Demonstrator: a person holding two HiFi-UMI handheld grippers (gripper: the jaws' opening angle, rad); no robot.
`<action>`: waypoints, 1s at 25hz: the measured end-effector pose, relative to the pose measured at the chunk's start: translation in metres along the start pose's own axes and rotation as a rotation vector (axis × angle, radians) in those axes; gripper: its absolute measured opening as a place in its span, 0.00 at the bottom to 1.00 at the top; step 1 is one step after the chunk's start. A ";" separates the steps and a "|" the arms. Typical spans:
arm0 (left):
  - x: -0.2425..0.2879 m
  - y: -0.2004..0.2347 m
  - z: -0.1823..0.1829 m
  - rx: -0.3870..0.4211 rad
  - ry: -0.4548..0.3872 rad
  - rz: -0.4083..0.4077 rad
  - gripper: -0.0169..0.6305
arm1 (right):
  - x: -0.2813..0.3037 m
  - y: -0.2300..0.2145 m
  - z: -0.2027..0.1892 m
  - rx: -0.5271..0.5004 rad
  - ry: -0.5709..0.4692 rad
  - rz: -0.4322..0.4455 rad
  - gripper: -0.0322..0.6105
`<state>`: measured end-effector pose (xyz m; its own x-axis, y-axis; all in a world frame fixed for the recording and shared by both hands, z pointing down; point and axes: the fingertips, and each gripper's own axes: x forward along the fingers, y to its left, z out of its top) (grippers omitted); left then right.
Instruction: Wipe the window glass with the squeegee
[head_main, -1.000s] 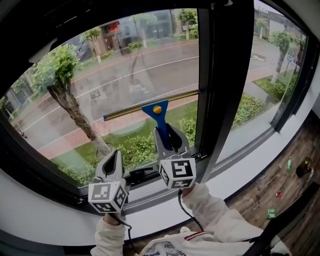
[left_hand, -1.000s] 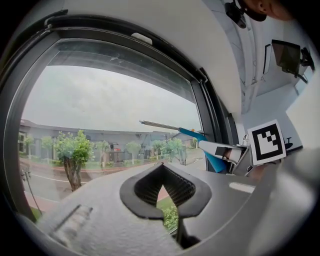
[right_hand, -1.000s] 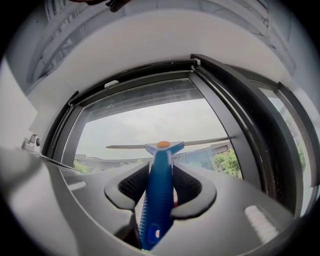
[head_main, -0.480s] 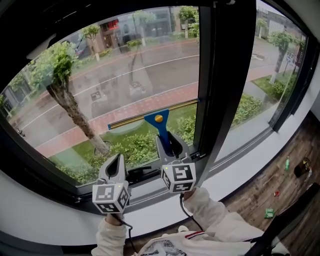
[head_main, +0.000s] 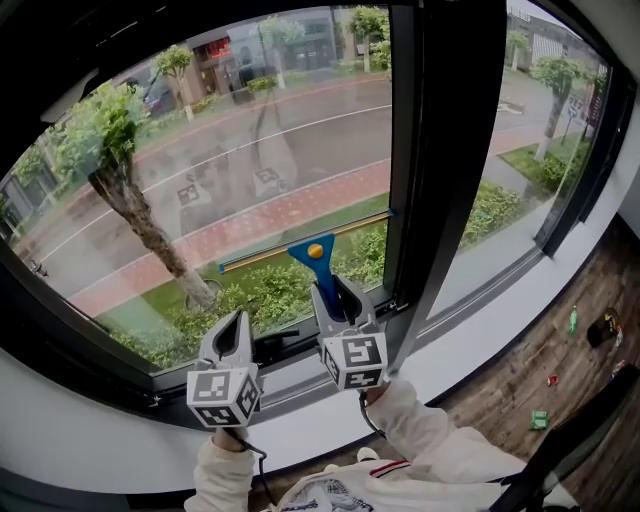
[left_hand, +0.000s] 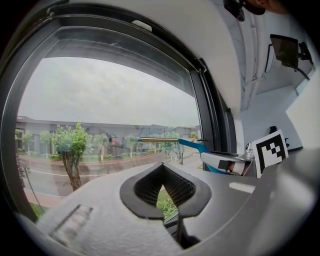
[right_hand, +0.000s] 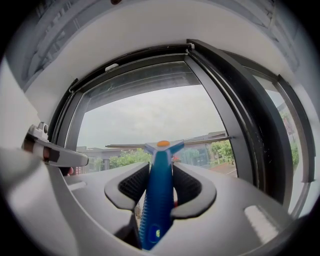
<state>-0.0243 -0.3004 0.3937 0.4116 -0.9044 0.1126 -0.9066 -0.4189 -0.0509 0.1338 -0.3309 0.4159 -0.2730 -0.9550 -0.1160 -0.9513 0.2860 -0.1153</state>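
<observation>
A blue-handled squeegee (head_main: 317, 260) with a long brass blade bar (head_main: 300, 243) lies against the lower part of the window glass (head_main: 230, 160). My right gripper (head_main: 337, 296) is shut on its blue handle (right_hand: 156, 195), and the blade (right_hand: 170, 145) stretches across the pane ahead of the jaws. My left gripper (head_main: 230, 338) hangs to the left, below the sill line, jaws together with nothing between them (left_hand: 162, 187). The squeegee (left_hand: 195, 146) shows to its right in the left gripper view.
A thick dark mullion (head_main: 445, 170) stands just right of the blade's end. The lower window frame and a black latch (head_main: 285, 348) lie below the squeegee. A white sill (head_main: 480, 320) runs under the frame, with wooden floor (head_main: 560, 360) at the right carrying small items.
The squeegee and my right gripper have slid down the glass by a small amount. The left gripper has stayed almost in place.
</observation>
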 end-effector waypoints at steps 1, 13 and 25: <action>0.000 0.000 -0.001 0.000 0.002 -0.001 0.03 | 0.000 0.000 -0.003 0.002 0.003 0.000 0.28; 0.000 0.002 -0.019 -0.018 0.037 -0.002 0.03 | -0.006 -0.004 -0.032 -0.016 0.034 -0.003 0.28; 0.001 0.004 -0.030 -0.026 0.063 0.000 0.03 | -0.010 -0.007 -0.068 -0.008 0.099 -0.009 0.28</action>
<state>-0.0301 -0.3008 0.4239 0.4058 -0.8971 0.1749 -0.9090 -0.4161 -0.0249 0.1339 -0.3284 0.4846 -0.2774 -0.9606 -0.0165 -0.9546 0.2775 -0.1081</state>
